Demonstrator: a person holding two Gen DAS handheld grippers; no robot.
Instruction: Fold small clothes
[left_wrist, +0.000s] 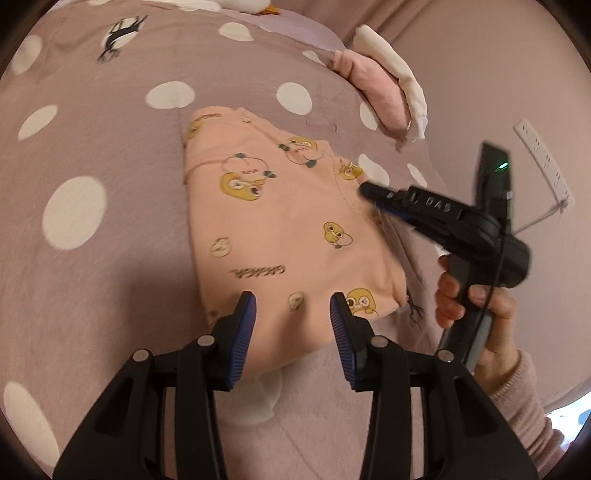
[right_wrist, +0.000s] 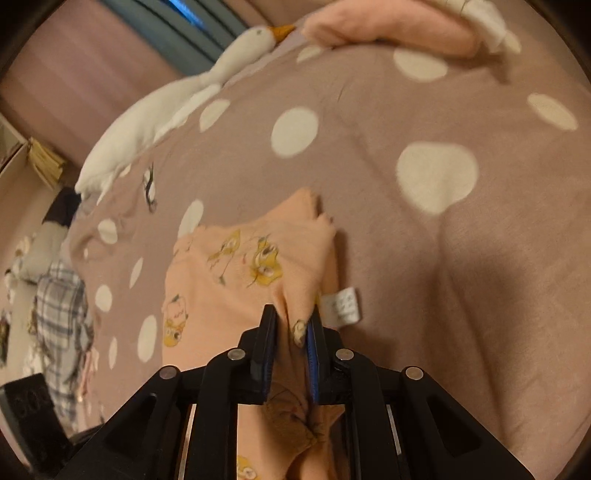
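A peach child's garment (left_wrist: 280, 221) printed with yellow cartoon ducks lies folded on a mauve bedspread (left_wrist: 110, 147) with white dots. My left gripper (left_wrist: 293, 314) hovers over its near edge, jaws open, nothing between the blue pads. In the left wrist view my right gripper (left_wrist: 365, 191), held by a hand (left_wrist: 491, 310), meets the garment's right edge. In the right wrist view, the right gripper (right_wrist: 293, 325) is shut on a bunched fold of the garment (right_wrist: 207, 288), with a white care label (right_wrist: 341, 304) just beside it.
A stack of folded pink and white clothes (left_wrist: 373, 85) sits at the far edge of the bed. A white goose plush (right_wrist: 166, 107) lies along the far left side. A power strip (left_wrist: 543, 162) hangs on the pink wall to the right.
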